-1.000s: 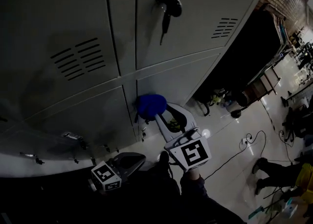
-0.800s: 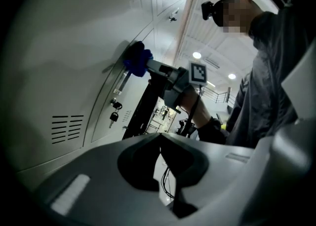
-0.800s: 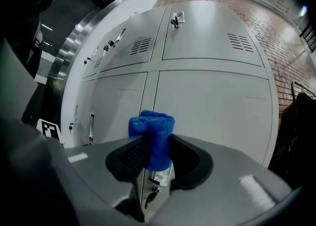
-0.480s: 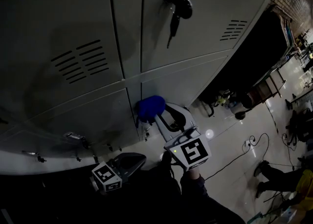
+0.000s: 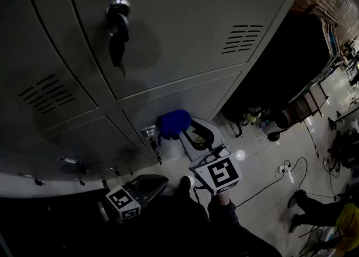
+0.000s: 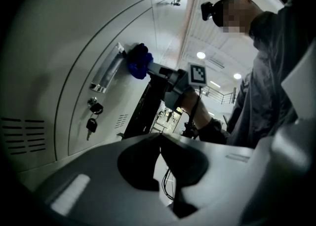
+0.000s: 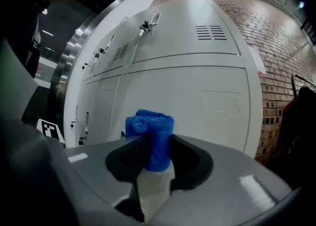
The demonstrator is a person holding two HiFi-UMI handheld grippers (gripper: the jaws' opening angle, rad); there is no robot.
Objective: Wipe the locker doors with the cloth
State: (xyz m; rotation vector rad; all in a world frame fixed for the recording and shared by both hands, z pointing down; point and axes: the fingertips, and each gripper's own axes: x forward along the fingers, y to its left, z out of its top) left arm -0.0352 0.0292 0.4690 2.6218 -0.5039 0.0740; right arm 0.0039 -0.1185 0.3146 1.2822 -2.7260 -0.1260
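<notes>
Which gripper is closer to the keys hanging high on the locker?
Right. The right gripper, clamping the blue cloth, is below the keys; the left gripper sits even lower, farther away.

place: locker area in a big workshop-like hall | ahead of me: grey metal lockers (image 5: 185,42) with vent slots (image 5: 241,32), keys (image 5: 116,45) hanging in a lock | my right: brick wall (image 7: 279,47) | below: glossy floor (image 5: 258,143), a cable (image 5: 287,166) trailing across it | overhead: round ceiling lights (image 6: 200,55), a railing (image 6: 220,93)
</notes>
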